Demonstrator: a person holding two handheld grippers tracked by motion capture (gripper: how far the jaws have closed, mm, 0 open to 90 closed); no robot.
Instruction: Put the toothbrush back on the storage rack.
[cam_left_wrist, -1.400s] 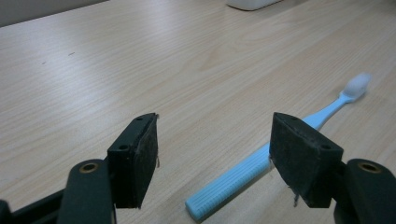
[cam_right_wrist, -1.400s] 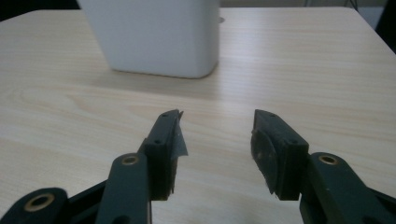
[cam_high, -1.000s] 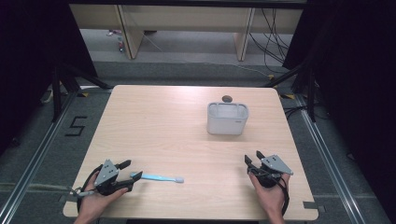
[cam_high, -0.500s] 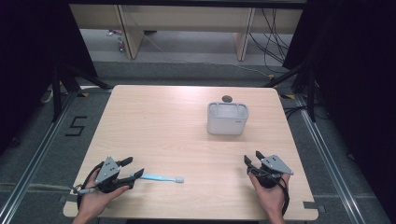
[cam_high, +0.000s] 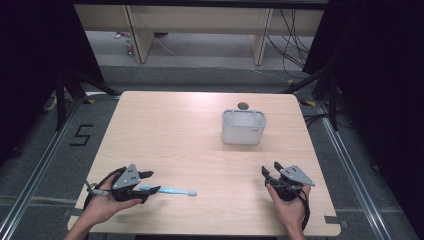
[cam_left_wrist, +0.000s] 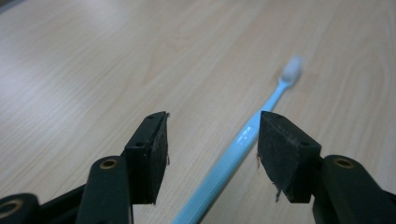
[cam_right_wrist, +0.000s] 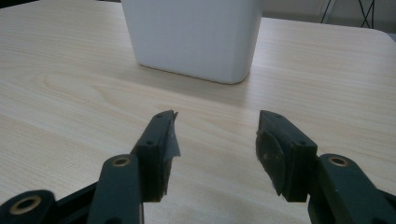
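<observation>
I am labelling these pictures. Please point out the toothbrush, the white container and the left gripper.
toothbrush (cam_left_wrist: 243, 140): left gripper view, on the blue handle.
white container (cam_high: 243, 131): high view, on its front wall.
left gripper (cam_high: 151, 182): high view, midway between its jaws' tips.

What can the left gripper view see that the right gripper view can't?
Left gripper view: a light blue toothbrush lying on the table, its handle between the open left tongs, which have just been closing, pads not touching it. Right gripper view: a white container standing ahead of the open, empty right tongs. Both share the pale wooden table.
</observation>
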